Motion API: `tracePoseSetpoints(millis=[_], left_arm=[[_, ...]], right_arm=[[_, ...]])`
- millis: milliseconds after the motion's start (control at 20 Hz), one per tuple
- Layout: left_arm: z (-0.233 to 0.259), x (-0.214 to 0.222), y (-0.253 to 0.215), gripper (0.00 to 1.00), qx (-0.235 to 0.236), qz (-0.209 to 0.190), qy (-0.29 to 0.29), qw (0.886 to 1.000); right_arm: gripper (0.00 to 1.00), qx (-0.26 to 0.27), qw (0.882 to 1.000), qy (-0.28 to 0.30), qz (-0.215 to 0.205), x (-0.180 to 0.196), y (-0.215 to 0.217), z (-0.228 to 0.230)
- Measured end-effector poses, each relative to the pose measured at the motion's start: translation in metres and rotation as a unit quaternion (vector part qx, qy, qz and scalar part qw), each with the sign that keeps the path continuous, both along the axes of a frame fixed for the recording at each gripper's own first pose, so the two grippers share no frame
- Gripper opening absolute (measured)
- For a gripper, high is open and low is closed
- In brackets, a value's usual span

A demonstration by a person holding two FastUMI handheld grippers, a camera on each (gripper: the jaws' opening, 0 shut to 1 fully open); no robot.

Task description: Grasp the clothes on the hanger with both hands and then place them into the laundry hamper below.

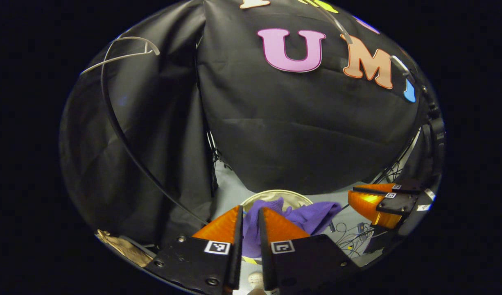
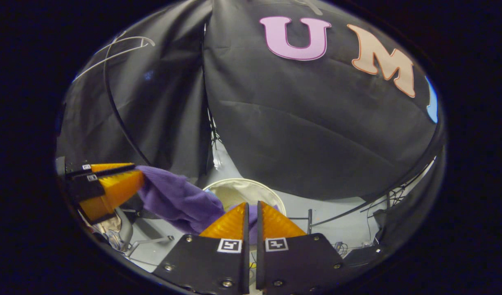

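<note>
A purple garment (image 1: pixel 312 215) hangs stretched between both grippers, sagging over the round pale laundry hamper (image 1: pixel 275 193) on the floor below. In the left gripper view my left gripper (image 1: pixel 251 209) is shut on one end of the cloth, which bunches between its fingers. My right gripper (image 1: pixel 350 196) sits to the right at about the same height. In the right gripper view my right gripper (image 2: pixel 253 203) is shut on the other end, right above the hamper (image 2: pixel 234 190). The garment (image 2: pixel 177 200) runs from there up to my left gripper (image 2: pixel 139 169).
An empty white hanger (image 1: pixel 124 49) hangs at the upper left, well above the grippers, on a thin dark curved rail (image 1: pixel 124 139). Black cloth walls stand close behind the hamper. Loose cables (image 1: pixel 353 237) lie on the grey floor (image 2: pixel 316 205) to the right.
</note>
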State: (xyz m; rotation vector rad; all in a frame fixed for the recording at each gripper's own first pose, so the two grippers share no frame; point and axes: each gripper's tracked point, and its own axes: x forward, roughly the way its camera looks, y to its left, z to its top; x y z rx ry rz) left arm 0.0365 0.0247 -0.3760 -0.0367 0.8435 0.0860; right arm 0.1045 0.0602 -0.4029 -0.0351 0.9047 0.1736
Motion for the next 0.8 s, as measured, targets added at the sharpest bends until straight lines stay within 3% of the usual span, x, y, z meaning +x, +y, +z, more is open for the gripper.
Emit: tracePoseSetpoints(millis=[100, 800], left_arm=[[0.004, 0.002, -0.001, 0.33, 0.004, -0.005, -0.004, 1.000], [0.019, 0.010, -0.020, 0.34, -0.002, -0.021, -0.022, 1.000]], right_arm=[[0.07, 0.000, 1.000, -0.005, 0.001, 0.003, 0.000, 0.002], [0.07, 0.002, 1.000, -0.014, -0.013, -0.001, -0.005, 0.010]])
